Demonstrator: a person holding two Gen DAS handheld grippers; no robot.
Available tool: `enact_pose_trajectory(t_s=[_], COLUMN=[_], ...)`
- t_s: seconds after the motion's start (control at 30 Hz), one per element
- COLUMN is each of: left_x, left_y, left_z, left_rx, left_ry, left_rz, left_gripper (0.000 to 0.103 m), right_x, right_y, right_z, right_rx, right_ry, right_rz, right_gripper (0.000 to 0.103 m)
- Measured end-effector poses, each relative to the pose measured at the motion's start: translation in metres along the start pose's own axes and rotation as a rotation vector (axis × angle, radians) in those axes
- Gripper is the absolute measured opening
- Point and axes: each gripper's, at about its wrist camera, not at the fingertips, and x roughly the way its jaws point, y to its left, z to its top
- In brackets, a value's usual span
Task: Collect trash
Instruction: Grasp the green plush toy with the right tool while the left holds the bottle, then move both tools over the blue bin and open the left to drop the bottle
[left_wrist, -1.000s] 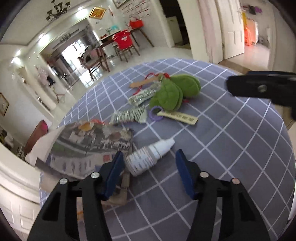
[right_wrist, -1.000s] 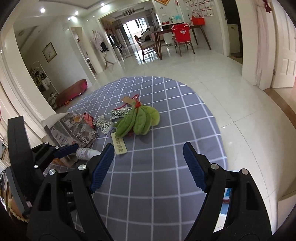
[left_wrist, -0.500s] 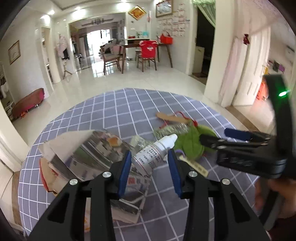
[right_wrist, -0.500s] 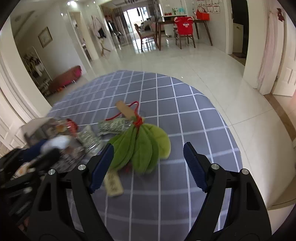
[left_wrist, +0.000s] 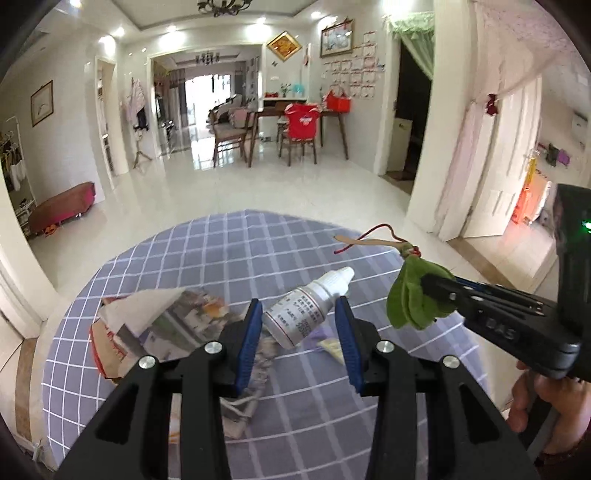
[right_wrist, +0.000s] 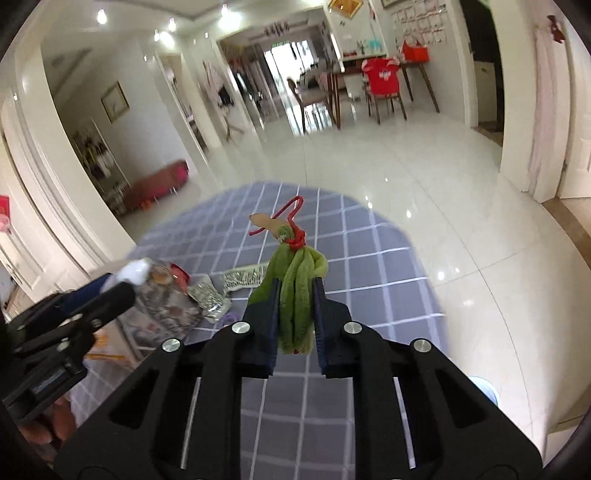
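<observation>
one bottle (left_wrist: 304, 308) – one leaf bundle (right_wrist: 297, 295) (both gripped)

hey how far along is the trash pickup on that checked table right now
Nothing looks binned yet; no bin is clearly in view. In hand: the left tool is shut on the white dropper bottle, and the right tool is shut on the green leaf bundle; both appear lifted. Still on the table: the newspaper, silver foil wrappers and a paper tag.

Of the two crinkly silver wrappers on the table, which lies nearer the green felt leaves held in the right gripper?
The longer silver wrapper, lying just left of the green leaves in the right gripper. The other wrapper sits farther left, beside the newspaper.
</observation>
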Motion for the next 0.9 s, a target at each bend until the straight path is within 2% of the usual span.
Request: enact_pose_trajectory(t_s=[0.13, 0.27, 0.53, 0.7, 0.83, 0.87, 0.9], left_x=[-0.014, -0.015, 0.006, 0.030, 0.047, 0.049, 0.053], left_y=[-0.038, -0.087, -0.198, -0.259, -0.289, -0.297, -0.303], left_z=[0.005, 0.002, -0.016, -0.035, -0.046, -0.050, -0.052], left_rx=[0.034, 0.086, 0.212, 0.288, 0.291, 0.301, 0.316], left_ry=[-0.014, -0.006, 0.071, 0.131, 0.182, 0.192, 0.206], left_rz=[-0.061, -0.122, -0.266, -0.300, -0.338, -0.331, -0.316], left_gripper=[0.040, 0.040, 0.040, 0.040, 0.041, 0.052, 0.077], right_x=[-0.049, -0.092, -0.156, -0.185, -0.197, -0.200, -0.202], right_y=[-0.021, -0.055, -0.138, -0.189, -0.217, -0.221, -0.227], right_z=[-0.005, -0.019, -0.067, -0.104, -0.126, -0.130, -0.135], right_rx=[0.030, 0.074, 0.173, 0.269, 0.325, 0.334, 0.346], right_ry=[-0.064, -0.109, -0.148, -0.156, -0.152, -0.150, -0.146], right_rz=[0.004, -0.027, -0.174, -0.275, -0.321, -0.328, -0.342], right_gripper=[0.016, 0.016, 0.017, 0.017, 0.017, 0.017, 0.017])
